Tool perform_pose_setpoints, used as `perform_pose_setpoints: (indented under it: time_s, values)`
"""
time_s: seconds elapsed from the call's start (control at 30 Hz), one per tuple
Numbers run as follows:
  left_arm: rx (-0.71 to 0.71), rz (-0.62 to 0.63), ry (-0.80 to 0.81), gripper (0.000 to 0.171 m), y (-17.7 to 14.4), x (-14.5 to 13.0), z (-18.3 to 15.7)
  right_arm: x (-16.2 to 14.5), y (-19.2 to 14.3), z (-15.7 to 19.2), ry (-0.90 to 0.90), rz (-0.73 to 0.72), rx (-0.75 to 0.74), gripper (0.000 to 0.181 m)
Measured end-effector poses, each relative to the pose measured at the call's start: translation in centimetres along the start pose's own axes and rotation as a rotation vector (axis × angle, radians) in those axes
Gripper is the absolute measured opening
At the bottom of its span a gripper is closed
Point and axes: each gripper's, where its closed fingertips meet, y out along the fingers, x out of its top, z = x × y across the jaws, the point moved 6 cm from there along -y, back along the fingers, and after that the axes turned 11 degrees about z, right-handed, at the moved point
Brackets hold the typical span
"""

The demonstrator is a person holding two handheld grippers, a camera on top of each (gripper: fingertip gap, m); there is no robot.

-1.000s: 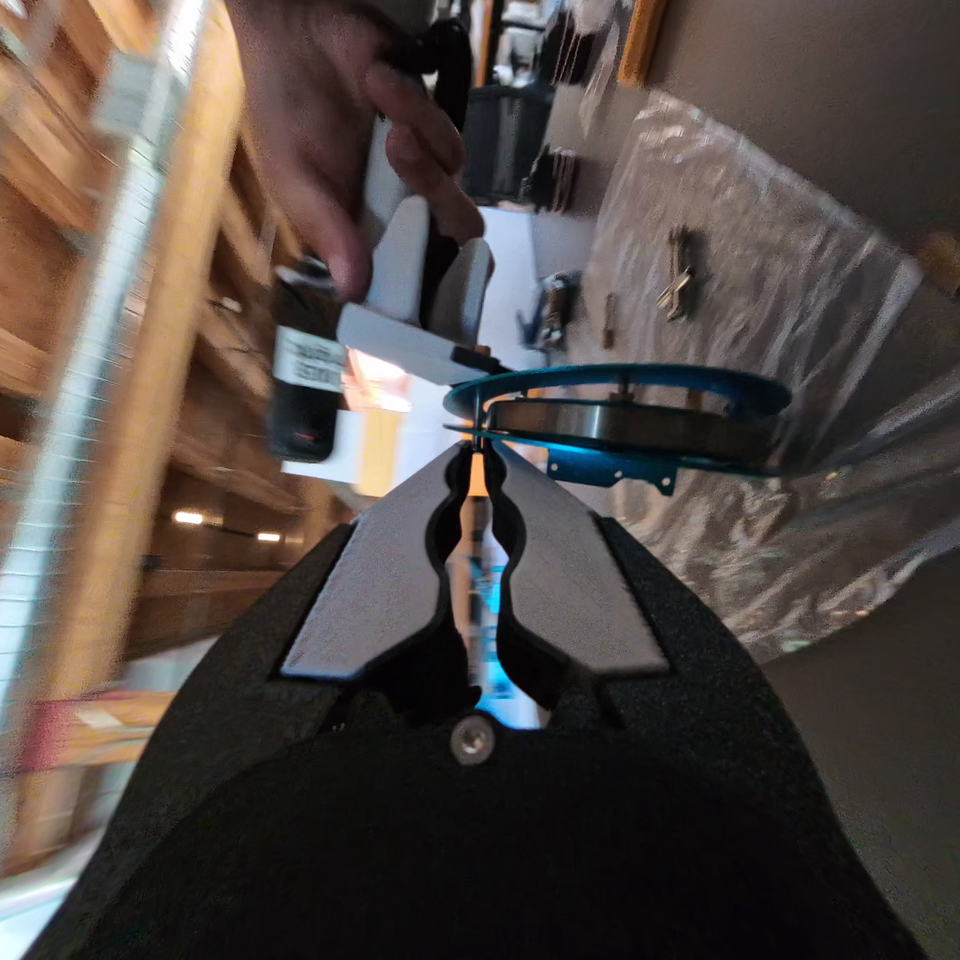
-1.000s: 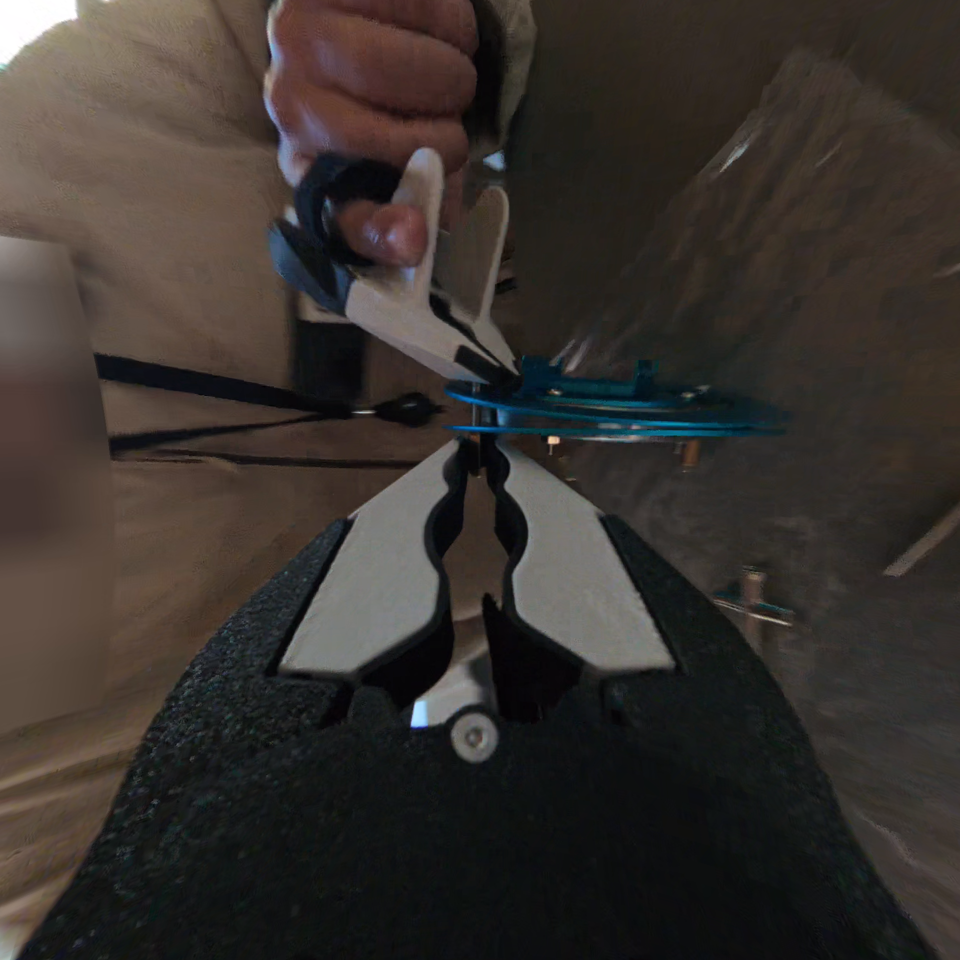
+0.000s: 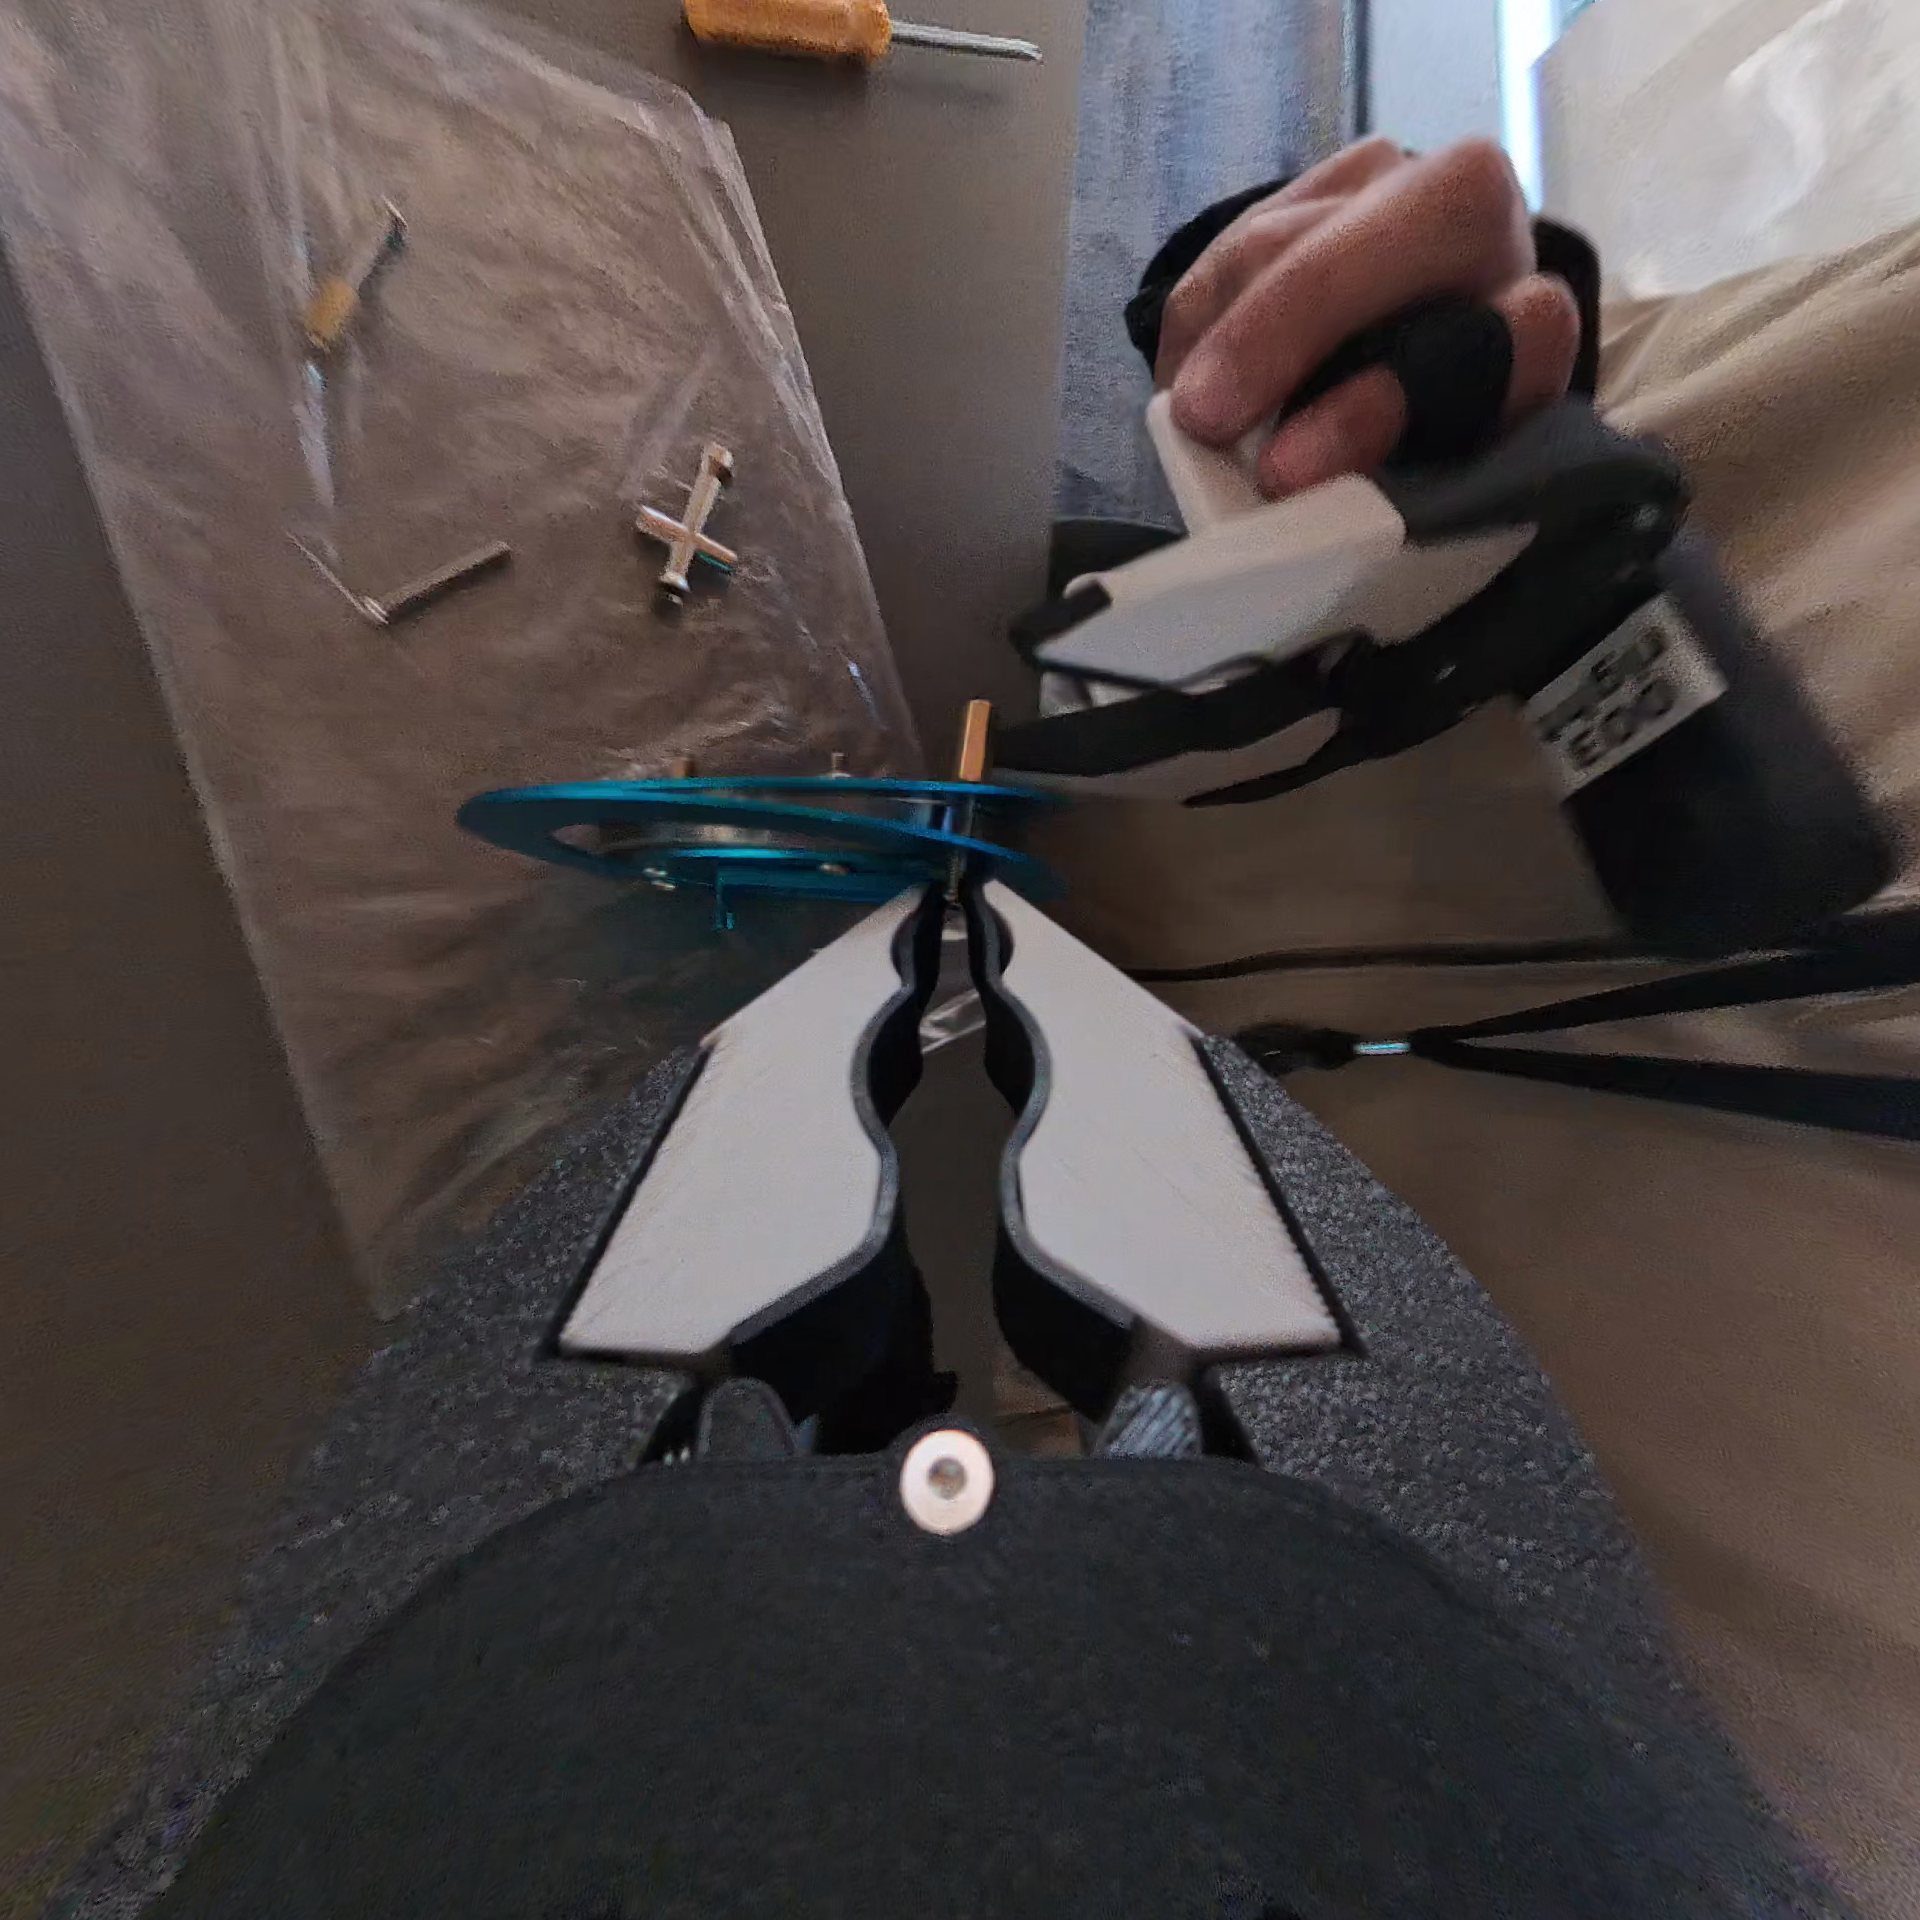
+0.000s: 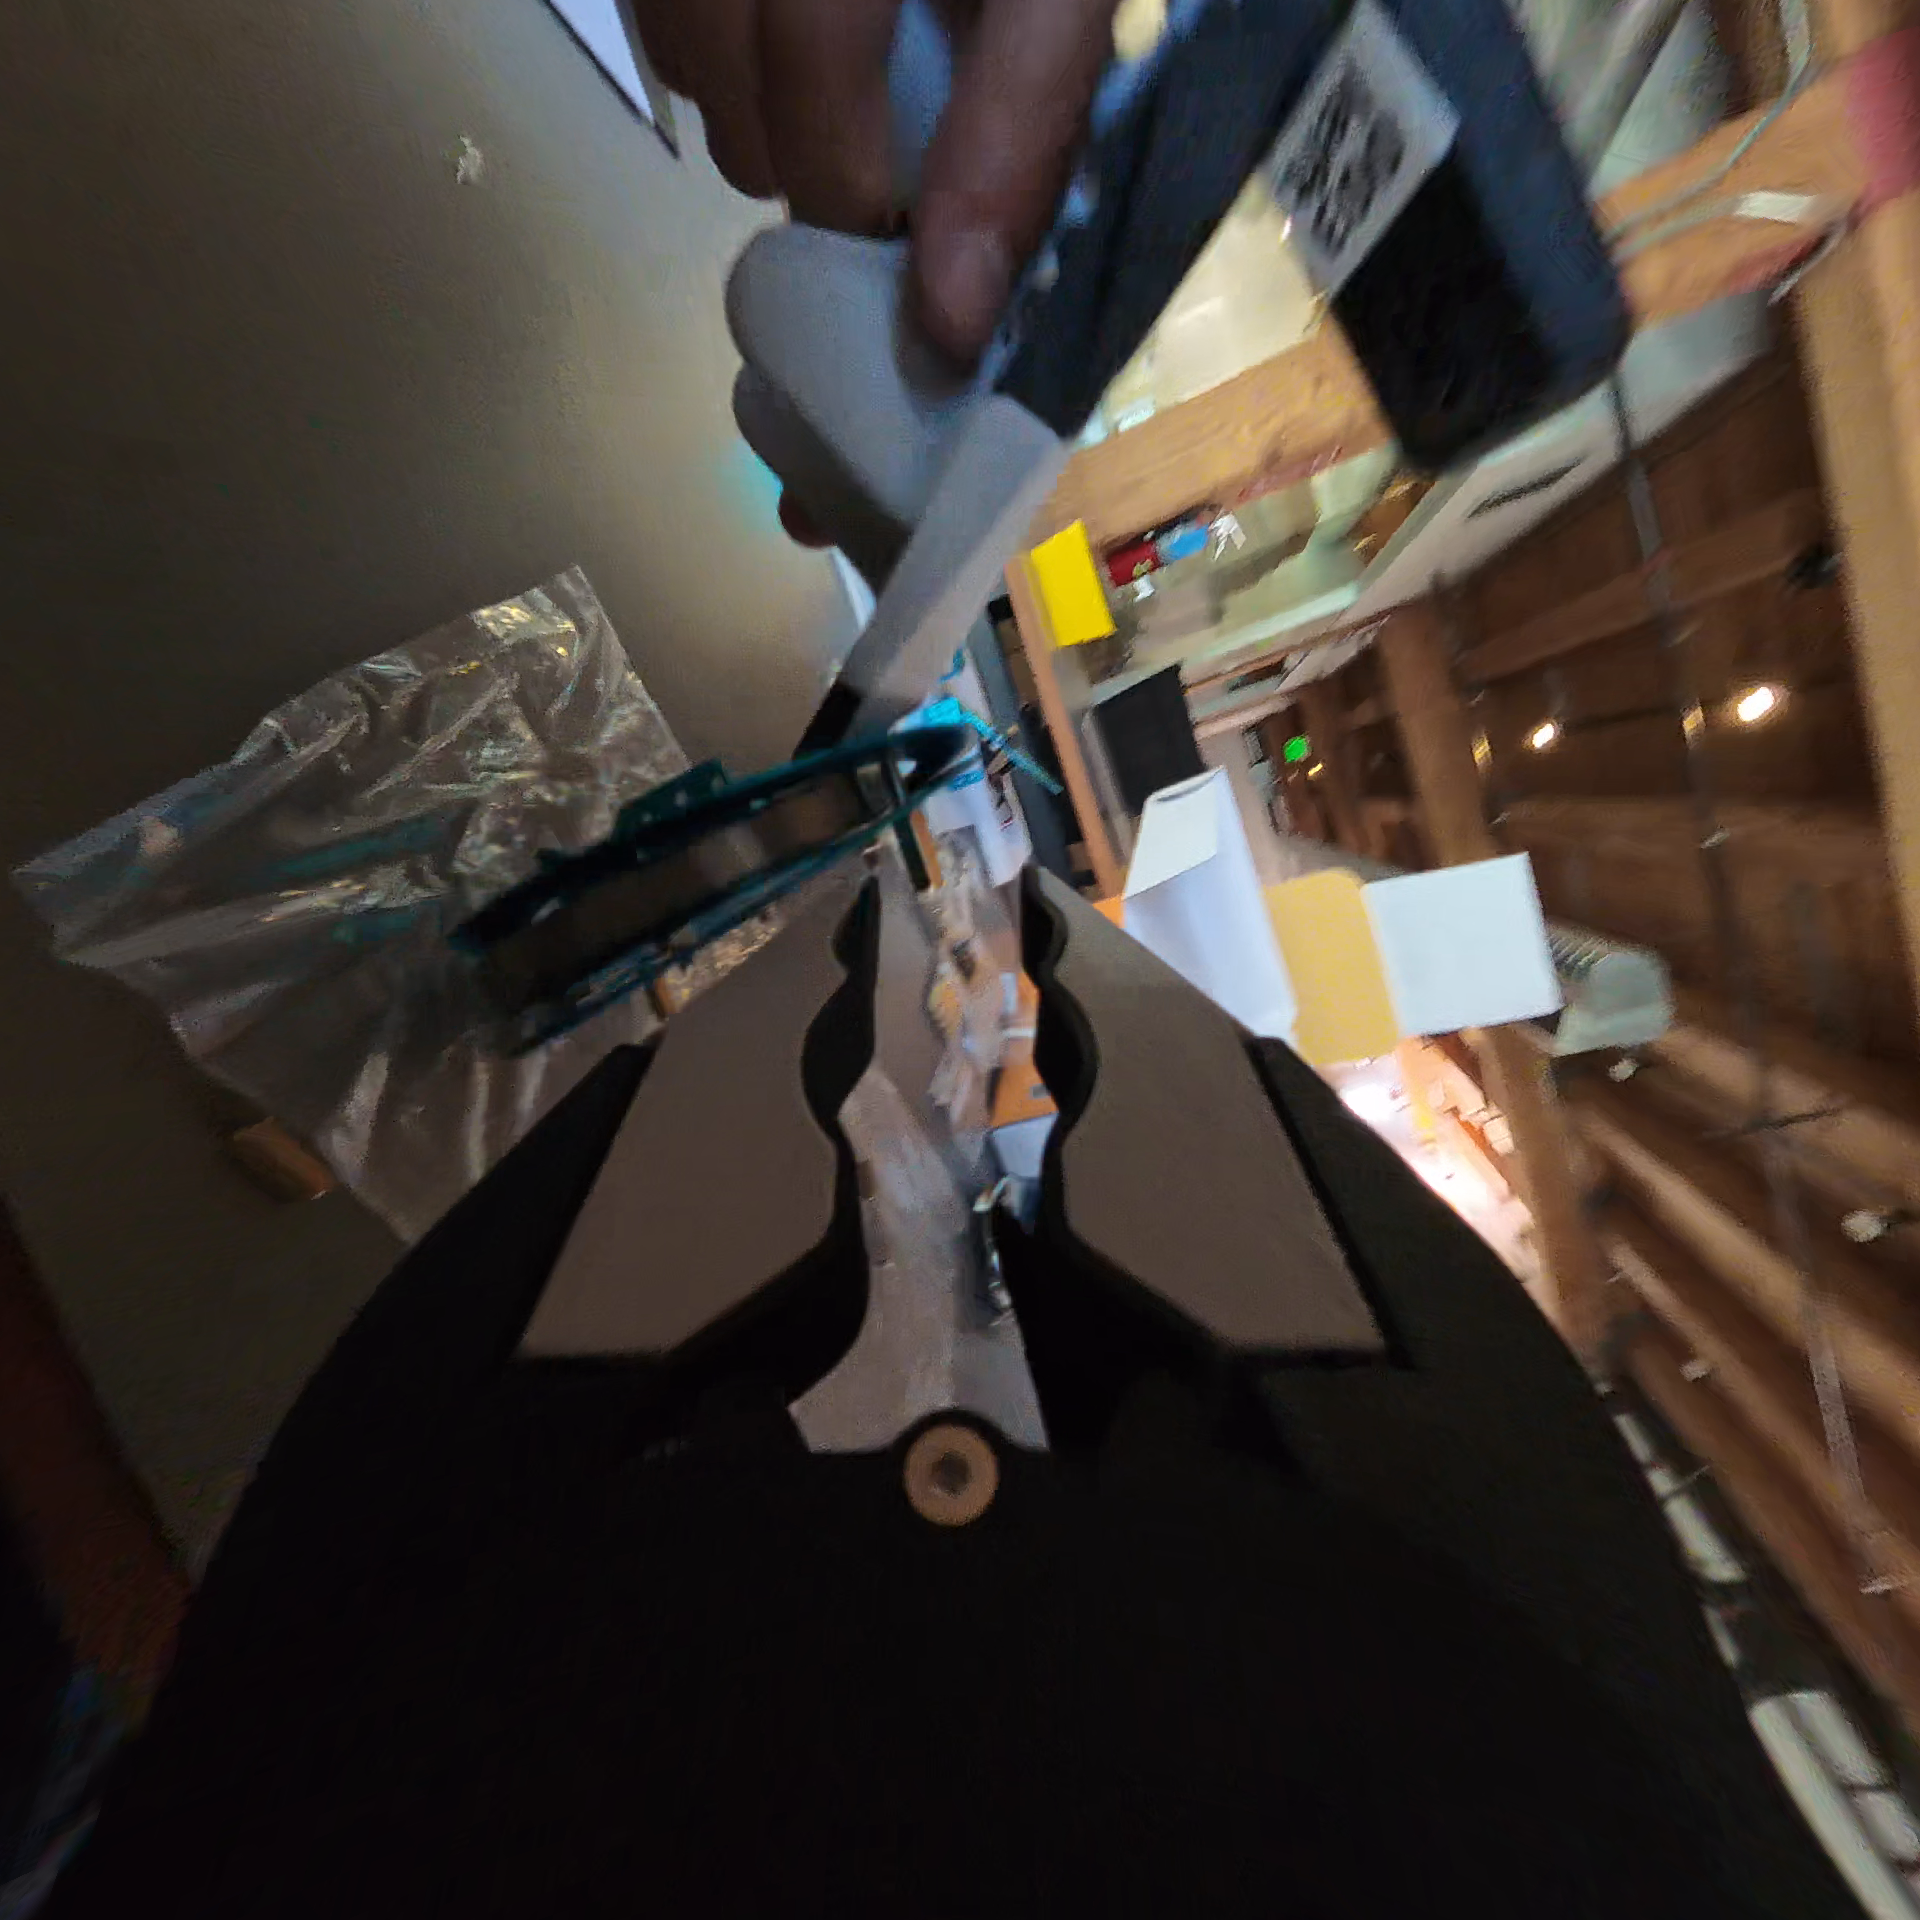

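Surface: we see a dull grey-brown tabletop point(image 3: 935, 312) with a sheet of clear crinkled plastic point(image 3: 468, 520) spread on it.
Room: in the right wrist view, blurred wooden beams and shelving point(image 4: 1662, 831) run behind, with white and yellow boxes point(image 4: 1455, 940) and small ceiling lights.
On the plastic: we make out a small metal cross-shaped part point(image 3: 688, 525), a thin metal rod point(image 3: 442, 582) and a short yellowish piece point(image 3: 332, 307); an orange-handled screwdriver point(image 3: 790, 21) lies on the bare table beyond the sheet.
Person: a hand point(image 3: 1361, 312) grips the handle of the other tool, with beige clothing and black straps point(image 3: 1662, 1081) behind it.
Blue assembly: the blue disc assembly point(image 3: 748, 831) is held up off the table, two thin blue rings stacked with a metal ring between them and a brass standoff point(image 3: 974, 740) poking out at its rim.
Left gripper: we find the left gripper point(image 3: 951, 904) pinched tight on the rim of the assembly, its tips almost touching around the thin edge.
Right gripper: the right gripper point(image 4: 951, 894) stands parted with a clear gap between its tips, gripping nothing; the assembly sits just beside its left finger. In the left wrist view its dark tips reach up to the standoff, and we cannot tell whether they touch it.
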Motion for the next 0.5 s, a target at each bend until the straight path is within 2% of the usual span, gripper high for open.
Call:
perform_pose_setpoints:
  time_s: [0.1,0.23,0.33,0.43,0.5]
  values:
    - [-0.121,0.028,-0.096,0.003,0.3,0.1,0.1,0.4,0.5,0.1,-0.137,-0.017,-0.052,0.016]
    - [-0.18,0.05,-0.142,0.003,0.2,0.3,0.3,-0.2,1.6,0.7,-0.267,-0.016,-0.056,0.011]
    - [-0.212,0.069,-0.182,0.003,0.3,0.4,0.4,-0.1,1.4,0.7,-0.34,-0.068,-0.1,0.004]
    - [-0.191,0.043,-0.196,0.002,0.0,0.8,0.7,-0.3,2.0,0.2,-0.304,-0.034,-0.061,0.004]
    - [-0.037,0.026,-0.046,0.002,0.0,1.1,0.5,-0.6,2.3,-0.3,-0.244,-0.012,0.038,0.004]
